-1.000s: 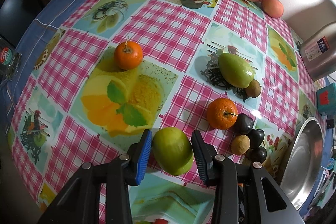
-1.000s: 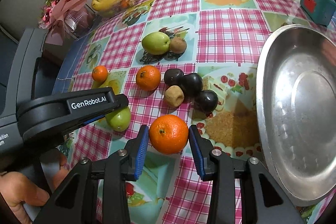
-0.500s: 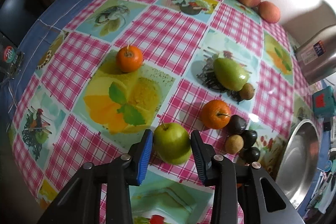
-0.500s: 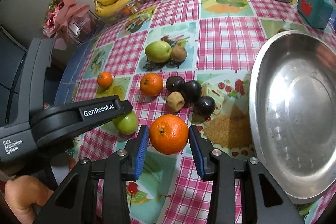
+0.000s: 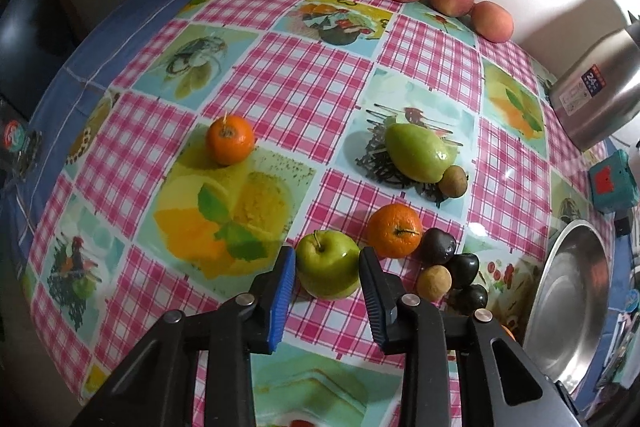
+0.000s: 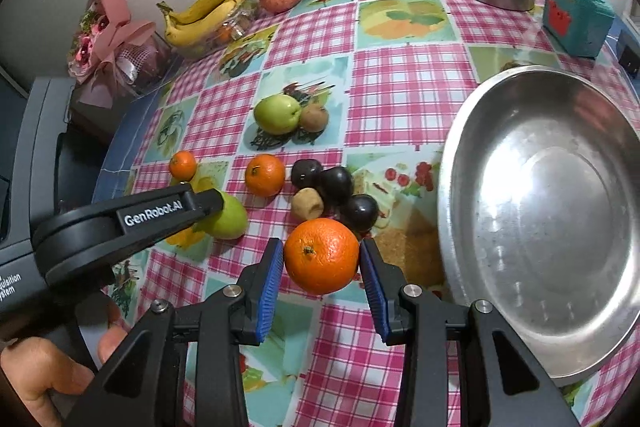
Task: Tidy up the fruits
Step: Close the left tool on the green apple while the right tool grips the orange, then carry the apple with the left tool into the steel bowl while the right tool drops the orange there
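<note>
Green apple (image 5: 328,264): sits on the bench (image 5: 280,95) cloth between the jaws of my left gripper (image 5: 327,281), stem up. I judge it firm, smooth-skinned and a bit slick, moderately heavy; best held across its widest girth, pads on opposite cheeks, not near the stem. The left jaws have just been closing on it; the pads now lie against both sides, so I read a grip forming, apple not yet lifted.

Orange (image 6: 321,255): clamped between the jaws of my right gripper (image 6: 321,269), apparently clear of the cloth. Dimpled rind, less slippery, slightly yielding; moderate squeeze only.

Against the earlier frames: the apple lay tilted with the jaws wider and a gap at each side; now it stands upright and the gaps are gone. The right grip on the orange is unchanged.

Nearby: a second orange (image 5: 395,230) and dark plums (image 5: 438,246) just beside the apple; metal bowl (image 6: 552,211) to the right, empty.
</note>
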The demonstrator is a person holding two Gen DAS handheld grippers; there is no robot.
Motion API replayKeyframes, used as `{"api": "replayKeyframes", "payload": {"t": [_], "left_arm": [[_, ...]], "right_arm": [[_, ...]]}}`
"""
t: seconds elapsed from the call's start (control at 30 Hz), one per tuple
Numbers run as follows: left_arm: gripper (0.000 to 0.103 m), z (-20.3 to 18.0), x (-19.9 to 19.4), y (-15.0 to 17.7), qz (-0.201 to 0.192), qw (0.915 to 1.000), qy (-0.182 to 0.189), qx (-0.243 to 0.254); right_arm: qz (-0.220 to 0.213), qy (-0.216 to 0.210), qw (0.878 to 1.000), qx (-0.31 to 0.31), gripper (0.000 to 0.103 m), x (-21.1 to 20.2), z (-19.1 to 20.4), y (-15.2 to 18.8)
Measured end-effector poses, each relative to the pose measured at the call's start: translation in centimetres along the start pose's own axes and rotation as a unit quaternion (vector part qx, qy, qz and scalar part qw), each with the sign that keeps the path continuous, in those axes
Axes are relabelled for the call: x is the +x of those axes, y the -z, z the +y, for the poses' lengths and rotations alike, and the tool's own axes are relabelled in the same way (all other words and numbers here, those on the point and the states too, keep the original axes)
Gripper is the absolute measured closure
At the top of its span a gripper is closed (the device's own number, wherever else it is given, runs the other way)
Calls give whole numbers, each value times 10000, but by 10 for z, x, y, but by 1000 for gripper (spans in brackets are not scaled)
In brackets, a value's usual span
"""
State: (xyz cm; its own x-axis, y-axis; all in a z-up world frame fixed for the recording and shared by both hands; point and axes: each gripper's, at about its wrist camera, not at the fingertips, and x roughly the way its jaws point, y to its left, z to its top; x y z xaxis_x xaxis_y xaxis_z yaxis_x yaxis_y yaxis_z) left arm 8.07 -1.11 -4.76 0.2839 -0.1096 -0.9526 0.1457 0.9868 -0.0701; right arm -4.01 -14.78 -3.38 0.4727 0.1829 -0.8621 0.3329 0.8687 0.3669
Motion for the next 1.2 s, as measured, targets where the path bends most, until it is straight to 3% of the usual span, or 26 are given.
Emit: {"api": "replayKeyframes", "payload": {"t": [0.53,0.67,0.8,1.2], "left_arm": [[67,-4,17,-12,-319,9992,91,225],[66,2,19,-16,-266,9992,271,92],[59,14,33,-15,123,9961,809,-333],[61,34,30,-8,429,9915,978,-737]], "right_arm": [[-53,534,9985,-44,63,1,0,3],[-66,683,9976,-115,63,3,4,2],[-85,804,9965,-196,62,4,8,1],[-133,1050,9940,-276,62,8,18,-4]]}}
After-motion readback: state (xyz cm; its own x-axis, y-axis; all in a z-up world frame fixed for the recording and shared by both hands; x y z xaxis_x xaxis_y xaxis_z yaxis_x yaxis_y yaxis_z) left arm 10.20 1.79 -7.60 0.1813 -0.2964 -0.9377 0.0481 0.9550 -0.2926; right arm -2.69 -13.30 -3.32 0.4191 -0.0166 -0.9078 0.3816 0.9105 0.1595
